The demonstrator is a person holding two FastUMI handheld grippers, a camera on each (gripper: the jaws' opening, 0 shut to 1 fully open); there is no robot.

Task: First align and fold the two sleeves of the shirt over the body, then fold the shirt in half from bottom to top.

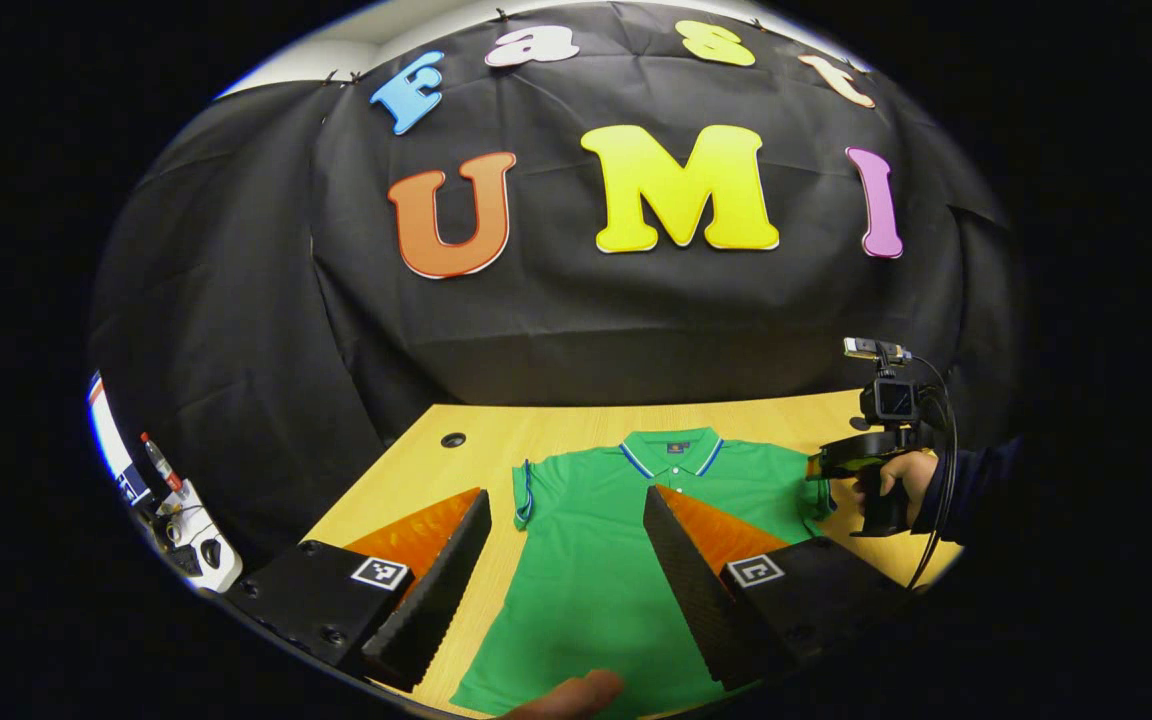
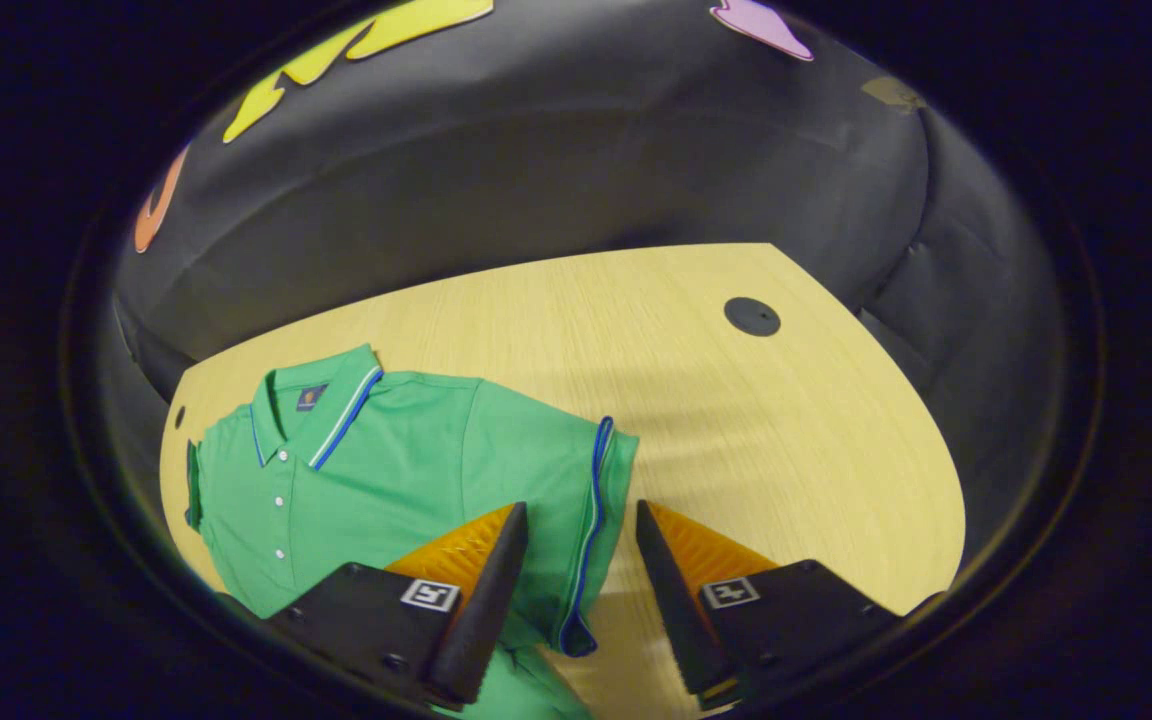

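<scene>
Seen first from the left gripper view, the left gripper hangs with jaws spread wide above a green polo shirt lying flat on the wooden table. Over in the right gripper view, the right gripper stands open, its fingers straddling the blue-trimmed sleeve.
</scene>
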